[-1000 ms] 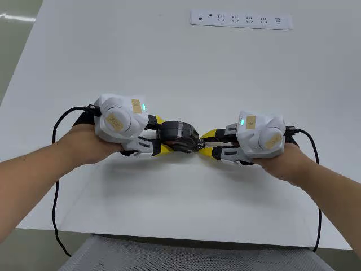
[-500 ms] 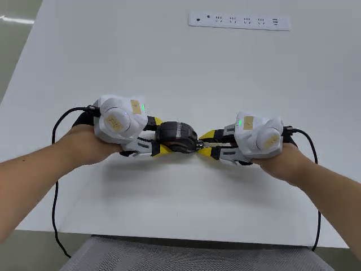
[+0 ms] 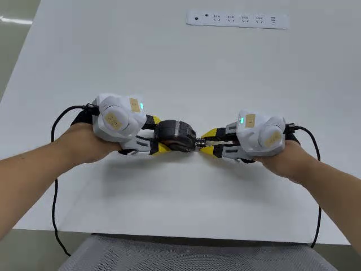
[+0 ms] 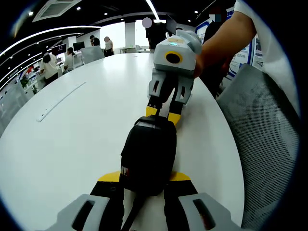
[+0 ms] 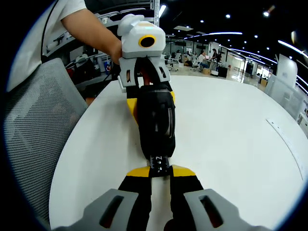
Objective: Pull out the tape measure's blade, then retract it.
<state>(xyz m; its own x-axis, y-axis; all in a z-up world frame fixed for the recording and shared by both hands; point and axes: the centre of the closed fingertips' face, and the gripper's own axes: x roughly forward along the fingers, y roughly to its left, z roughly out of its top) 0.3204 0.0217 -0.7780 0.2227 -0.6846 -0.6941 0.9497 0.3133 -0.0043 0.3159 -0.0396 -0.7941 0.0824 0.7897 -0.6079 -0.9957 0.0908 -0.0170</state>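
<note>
A black tape measure [image 3: 176,135] lies between both grippers on the white table [image 3: 180,73]. My left gripper [image 3: 159,144] is shut on its case [image 4: 148,154], yellow-tipped jaws on either side. My right gripper [image 3: 204,144] is shut on the blade's end hook [image 5: 159,167] right at the case's mouth. Only a very short bit of numbered blade shows outside the case [image 5: 155,120]. In the left gripper view the right gripper [image 4: 163,113] faces me just beyond the case. In the right gripper view the left gripper [image 5: 144,103] holds the far end of the case.
A white power strip [image 3: 237,19] lies at the table's far side. Grey mesh of a chair [image 3: 186,254] sits below the near table edge. Black cables [image 3: 54,186] trail from both grippers. Open table surface stretches beyond the grippers.
Both grippers and the tape measure hold almost the same place. The gap between case and right gripper has not visibly grown; the view has shifted slightly.
</note>
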